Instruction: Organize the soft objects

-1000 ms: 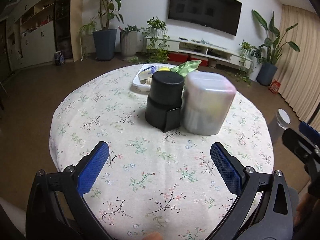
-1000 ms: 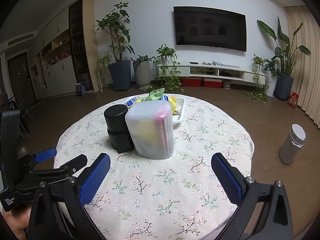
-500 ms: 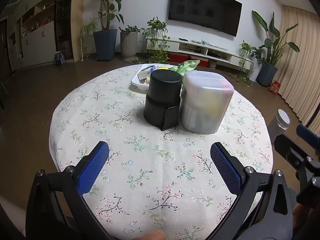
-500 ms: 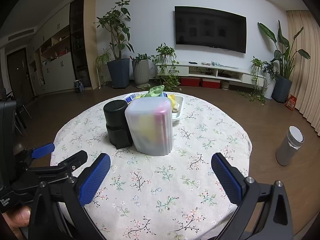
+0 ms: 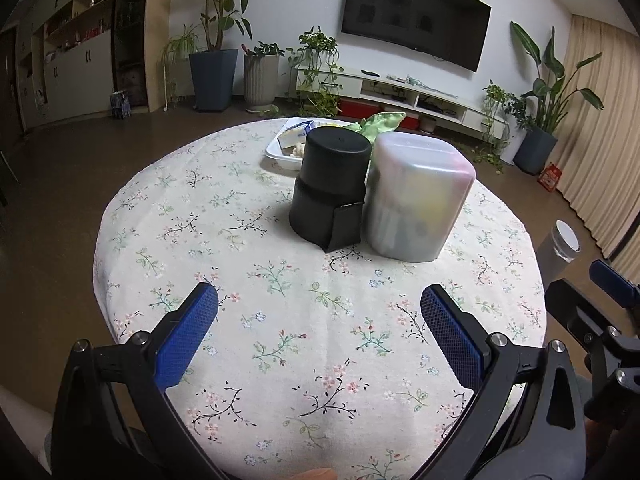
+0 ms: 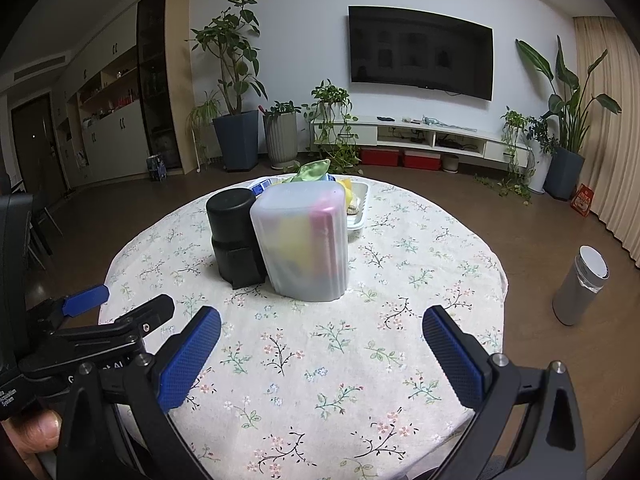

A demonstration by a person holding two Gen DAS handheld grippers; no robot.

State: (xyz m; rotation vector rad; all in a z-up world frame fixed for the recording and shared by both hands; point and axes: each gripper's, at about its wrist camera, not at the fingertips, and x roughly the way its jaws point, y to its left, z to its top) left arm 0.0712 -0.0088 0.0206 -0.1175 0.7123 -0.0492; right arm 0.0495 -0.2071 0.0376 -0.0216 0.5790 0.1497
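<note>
A round table with a floral cloth [image 5: 280, 280] [image 6: 320, 360] carries a black cylindrical container [image 5: 330, 188] [image 6: 234, 236] and, touching it on the right, a frosted plastic bin [image 5: 418, 200] [image 6: 306, 236] with yellow and pink things faintly showing inside. Behind them a white tray [image 5: 276, 152] [image 6: 360, 208] holds small items, and a green soft thing [image 5: 380, 122] [image 6: 314, 170] pokes up. My left gripper [image 5: 319, 322] stands open over the near cloth, empty. My right gripper [image 6: 321, 338] is open too, to the right of the left one, well short of the containers.
A grey cylindrical bin [image 6: 580, 284] [image 5: 558, 248] stands on the floor right of the table. Potted plants [image 6: 236, 140], a low TV cabinet [image 6: 420, 136] and a wall TV [image 6: 420, 52] line the far wall. Curtains [image 6: 612, 140] hang on the right. A hand [image 6: 32, 436] holds the left tool.
Both grippers have drawn back slightly from the containers, which look a little smaller and farther. Jaws stay wide open and nothing on the table has moved.
</note>
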